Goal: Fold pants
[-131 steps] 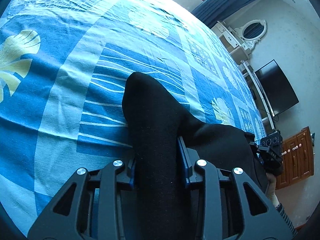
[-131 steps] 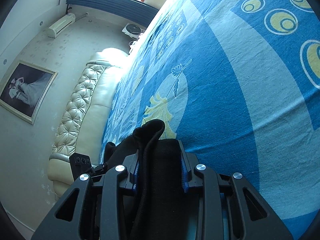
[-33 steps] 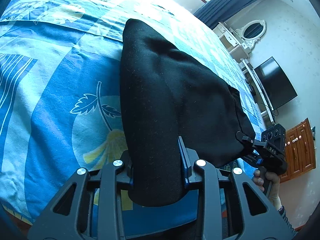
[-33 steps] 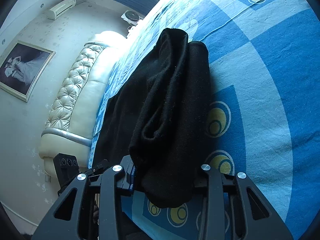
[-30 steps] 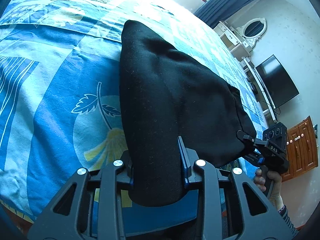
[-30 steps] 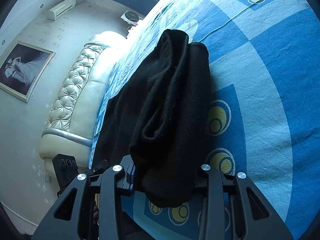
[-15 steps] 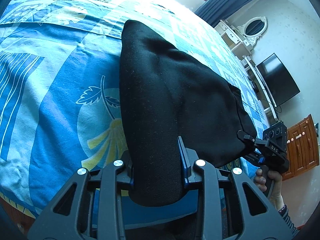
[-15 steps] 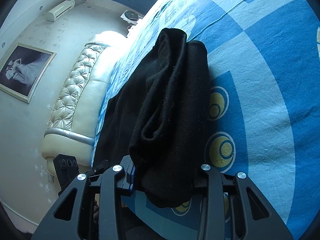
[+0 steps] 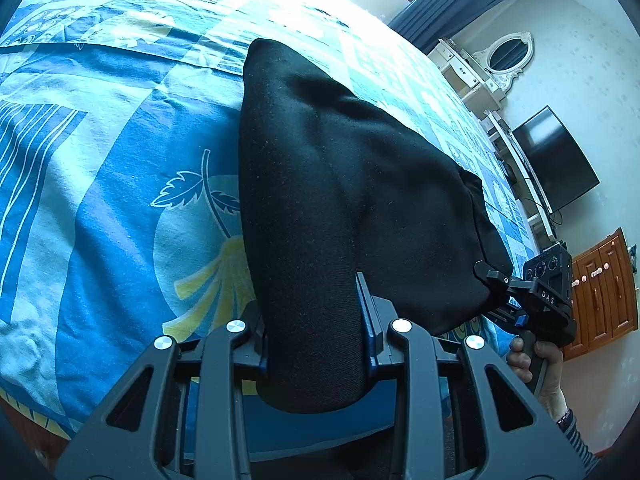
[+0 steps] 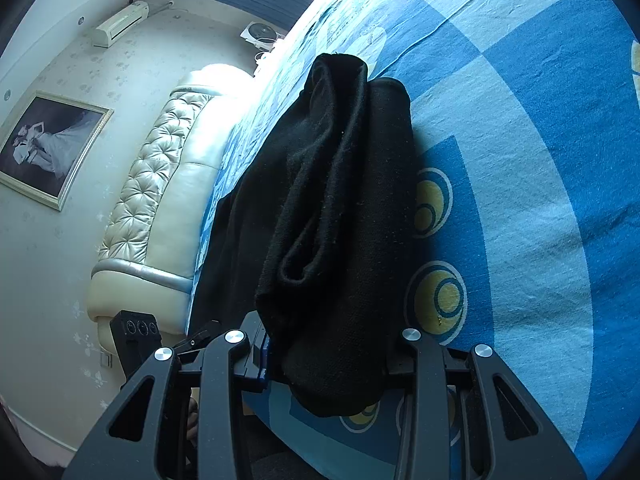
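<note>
The black pants (image 9: 340, 184) lie folded over on the blue patterned bedsheet (image 9: 100, 200), stretched between both grippers near the bed's front edge. My left gripper (image 9: 314, 332) is shut on one end of the fold. My right gripper (image 10: 328, 360) is shut on the other end (image 10: 340, 208), where bunched layers hang over its jaws. The right gripper also shows in the left wrist view (image 9: 536, 296), held by a hand. The left gripper shows in the right wrist view (image 10: 138, 332).
A cream tufted headboard (image 10: 160, 184) stands at one end of the bed. A dark TV (image 9: 556, 160), a white dresser with oval mirror (image 9: 508, 56) and a wooden cabinet (image 9: 600, 288) stand past the other side.
Since 4.4 s ago both grippers have pulled the pants back over themselves toward the bed's front edge. Over the last second they have barely moved.
</note>
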`<state>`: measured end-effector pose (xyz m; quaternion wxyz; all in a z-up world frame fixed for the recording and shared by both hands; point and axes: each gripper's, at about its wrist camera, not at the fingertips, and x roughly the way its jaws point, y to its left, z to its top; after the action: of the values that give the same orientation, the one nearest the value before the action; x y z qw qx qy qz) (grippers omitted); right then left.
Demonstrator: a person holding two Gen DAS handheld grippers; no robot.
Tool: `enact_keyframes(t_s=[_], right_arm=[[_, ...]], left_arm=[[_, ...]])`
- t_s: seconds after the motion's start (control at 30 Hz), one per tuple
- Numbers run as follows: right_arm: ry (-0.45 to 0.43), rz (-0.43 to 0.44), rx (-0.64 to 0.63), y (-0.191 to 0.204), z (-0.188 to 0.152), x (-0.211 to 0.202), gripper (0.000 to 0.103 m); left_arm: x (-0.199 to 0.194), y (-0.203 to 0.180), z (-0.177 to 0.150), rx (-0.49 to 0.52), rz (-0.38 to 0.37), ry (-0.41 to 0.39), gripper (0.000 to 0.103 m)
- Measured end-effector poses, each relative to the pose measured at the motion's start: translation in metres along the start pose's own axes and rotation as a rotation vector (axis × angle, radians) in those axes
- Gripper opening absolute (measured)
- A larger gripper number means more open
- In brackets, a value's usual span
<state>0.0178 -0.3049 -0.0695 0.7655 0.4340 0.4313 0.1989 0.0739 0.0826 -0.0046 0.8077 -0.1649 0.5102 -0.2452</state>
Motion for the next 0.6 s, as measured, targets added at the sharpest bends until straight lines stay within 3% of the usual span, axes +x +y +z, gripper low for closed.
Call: enact_keyframes(t_s=[0.6], right_arm=[[0.000,0.016,0.012,-0.0087,0.0000,-0.0027,0.037]], left_arm=[[0.0000,0.0011,-0.0036,0.015,-0.006,-0.006,0.033]])
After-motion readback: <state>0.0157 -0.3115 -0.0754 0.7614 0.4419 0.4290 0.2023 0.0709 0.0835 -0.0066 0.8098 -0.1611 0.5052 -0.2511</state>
